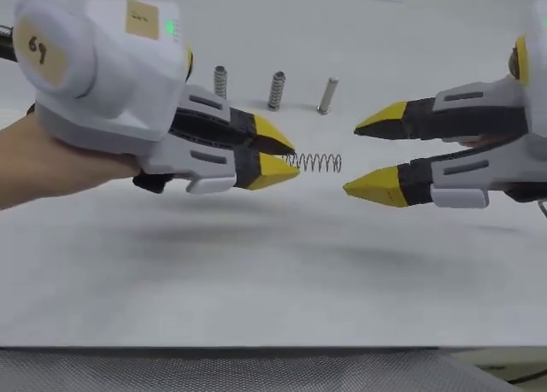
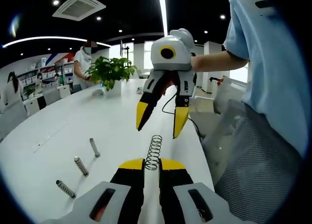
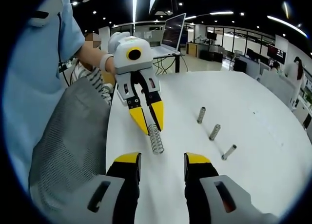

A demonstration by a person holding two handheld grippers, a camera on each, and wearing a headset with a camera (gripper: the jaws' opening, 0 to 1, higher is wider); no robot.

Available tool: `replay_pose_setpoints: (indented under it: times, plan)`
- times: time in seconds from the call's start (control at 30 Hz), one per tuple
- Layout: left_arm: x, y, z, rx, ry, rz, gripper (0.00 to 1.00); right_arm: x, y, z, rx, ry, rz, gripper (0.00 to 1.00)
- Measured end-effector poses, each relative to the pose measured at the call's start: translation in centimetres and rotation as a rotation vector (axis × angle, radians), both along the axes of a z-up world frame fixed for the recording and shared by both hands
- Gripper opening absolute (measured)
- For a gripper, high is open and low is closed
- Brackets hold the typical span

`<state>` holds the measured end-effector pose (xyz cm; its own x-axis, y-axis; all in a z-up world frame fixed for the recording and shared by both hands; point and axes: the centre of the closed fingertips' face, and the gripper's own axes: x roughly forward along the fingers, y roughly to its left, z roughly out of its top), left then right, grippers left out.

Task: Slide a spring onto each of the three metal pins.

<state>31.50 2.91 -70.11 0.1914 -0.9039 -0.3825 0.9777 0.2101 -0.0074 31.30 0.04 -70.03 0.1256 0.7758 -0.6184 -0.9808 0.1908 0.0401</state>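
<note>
My left gripper [image 1: 291, 157] is shut on one end of a loose steel spring [image 1: 320, 162], which sticks out level toward the right. The right gripper [image 1: 363, 157] faces it, open, its yellow tips just past the spring's free end and not touching it. At the back stand three pins in a row: the left pin [image 1: 220, 82] and the middle pin [image 1: 277, 90] each wear a spring, while the right pin [image 1: 327, 96] is bare. In the left gripper view the spring [image 2: 153, 153] rises from between my jaws. The right gripper view has the spring [image 3: 156, 138] hanging from the left gripper [image 3: 148, 125].
The white tabletop [image 1: 256, 264] stretches wide in front of the grippers. A grey mesh chair back [image 3: 73, 136] and a person's light blue sleeve [image 2: 258, 33] are beside the table edge. A potted plant [image 2: 111, 70] stands far down the table.
</note>
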Motion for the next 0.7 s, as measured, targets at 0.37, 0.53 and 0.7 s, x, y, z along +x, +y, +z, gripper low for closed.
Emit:
replay_pose_setpoints:
  times: [0.37,0.53,0.7]
  plan:
    - [-0.6,-0.1,0.1,0.004,0.000,-0.009,0.02,-0.6,1.2,-0.4,-0.007,0.020,0.064,0.17]
    - [-0.7,0.0,0.1,0.003,0.003,-0.007,0.02,-0.6,1.4,-0.7,-0.010,0.026,0.079,0.12]
    - [-0.8,0.1,-0.1,0.003,0.013,-0.004,0.02,-0.9,1.6,-0.8,-0.012,0.031,0.092,0.09]
